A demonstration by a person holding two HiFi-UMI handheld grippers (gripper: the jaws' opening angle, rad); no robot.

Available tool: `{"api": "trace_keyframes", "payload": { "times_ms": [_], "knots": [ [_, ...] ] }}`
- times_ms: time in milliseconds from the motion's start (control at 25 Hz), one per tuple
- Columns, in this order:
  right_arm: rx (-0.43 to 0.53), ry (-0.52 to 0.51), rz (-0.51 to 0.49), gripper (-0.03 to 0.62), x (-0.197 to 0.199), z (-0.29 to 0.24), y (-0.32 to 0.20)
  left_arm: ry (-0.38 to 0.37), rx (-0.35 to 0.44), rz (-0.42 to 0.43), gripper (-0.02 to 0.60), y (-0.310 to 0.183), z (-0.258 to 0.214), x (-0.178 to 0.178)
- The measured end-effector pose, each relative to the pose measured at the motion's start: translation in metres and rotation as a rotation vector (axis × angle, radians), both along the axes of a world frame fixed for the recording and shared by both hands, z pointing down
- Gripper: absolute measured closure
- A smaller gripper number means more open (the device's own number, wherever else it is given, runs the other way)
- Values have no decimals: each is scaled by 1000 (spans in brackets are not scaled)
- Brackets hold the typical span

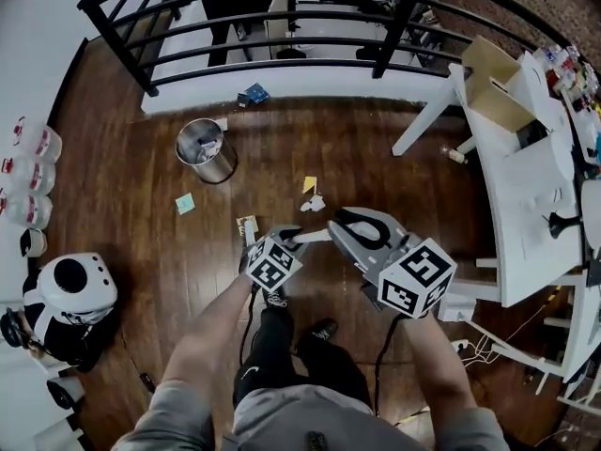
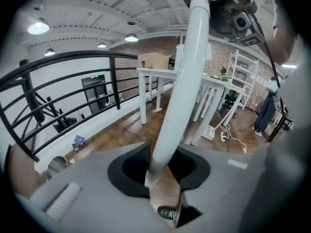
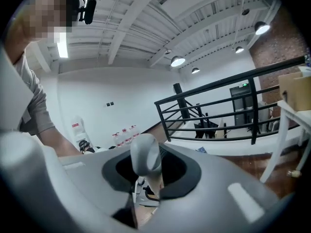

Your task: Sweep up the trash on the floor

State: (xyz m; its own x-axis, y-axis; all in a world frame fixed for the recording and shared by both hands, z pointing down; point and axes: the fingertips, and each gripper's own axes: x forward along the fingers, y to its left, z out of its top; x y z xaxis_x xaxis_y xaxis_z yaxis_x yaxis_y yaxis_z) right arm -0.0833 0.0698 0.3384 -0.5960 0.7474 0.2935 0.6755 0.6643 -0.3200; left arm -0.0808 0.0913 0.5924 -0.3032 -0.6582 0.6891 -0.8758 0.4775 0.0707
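Both grippers hold one white broom handle (image 1: 313, 237) in front of my legs. My left gripper (image 1: 286, 240) is shut on the white shaft (image 2: 187, 81), which runs up out of its jaws (image 2: 163, 174) toward the other gripper. My right gripper (image 1: 362, 228) is shut on the handle's rounded grey end (image 3: 146, 159). The broom's lower end is hidden. Trash lies on the wooden floor ahead: a yellow scrap (image 1: 309, 183), a white crumpled piece (image 1: 315, 202), a teal note (image 1: 185, 203) and a small card (image 1: 247, 224). A metal bin (image 1: 205, 150) stands beyond them.
A black railing (image 1: 282, 26) closes off the far side, with a blue packet (image 1: 254, 93) at its foot. A white table (image 1: 526, 205) with a cardboard box (image 1: 493, 83) stands at the right, cables (image 1: 470, 346) beneath it. Water bottles (image 1: 28, 177) and a black-and-white machine (image 1: 66, 294) line the left wall.
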Motion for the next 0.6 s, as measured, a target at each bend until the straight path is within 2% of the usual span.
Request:
{"api": "trace_keyframes", "payload": {
  "times_ms": [120, 320, 440, 600],
  "knots": [
    [-16, -2, -63, 522, -29, 15, 50, -3, -9, -74, 483, 54, 14, -29],
    [-10, 17, -111, 522, -76, 52, 106, 17, -56, -127, 482, 114, 51, -76],
    [5, 41, -126, 522, -99, 79, 120, 25, -61, -153, 480, 125, 77, -98],
    [47, 40, -127, 523, -125, 93, 104, 43, -36, -190, 482, 104, 94, -120]
  ]
}}
